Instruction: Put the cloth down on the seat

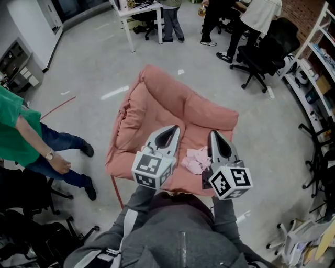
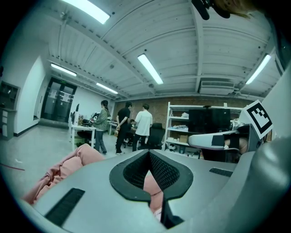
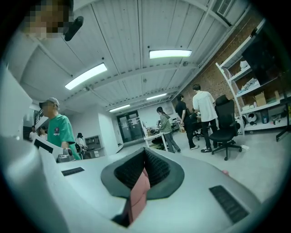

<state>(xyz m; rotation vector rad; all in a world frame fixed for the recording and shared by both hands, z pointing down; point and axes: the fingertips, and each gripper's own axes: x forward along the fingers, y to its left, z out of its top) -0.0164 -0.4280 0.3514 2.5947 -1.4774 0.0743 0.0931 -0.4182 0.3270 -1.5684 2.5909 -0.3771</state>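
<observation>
A pale pink cloth point(image 1: 196, 159) lies crumpled on the salmon cushioned seat point(image 1: 157, 104), near its front edge. My left gripper point(image 1: 170, 131) hovers over the seat just left of the cloth, and my right gripper point(image 1: 215, 136) just right of it. Both point away from me, tips past the cloth and apart from it. In the left gripper view the left gripper point(image 2: 149, 154) is shut, with only the pink seat point(image 2: 68, 166) showing below the notch. In the right gripper view the right gripper point(image 3: 145, 152) is also shut, and a strip of pink shows through the slit.
A person in a green shirt point(image 1: 21, 136) stands close at the left. Several people stand by a white table point(image 1: 138, 13) at the back. A black office chair point(image 1: 264, 57) and shelves point(image 1: 319, 63) are on the right. Dark chairs point(image 1: 31, 209) crowd the lower left.
</observation>
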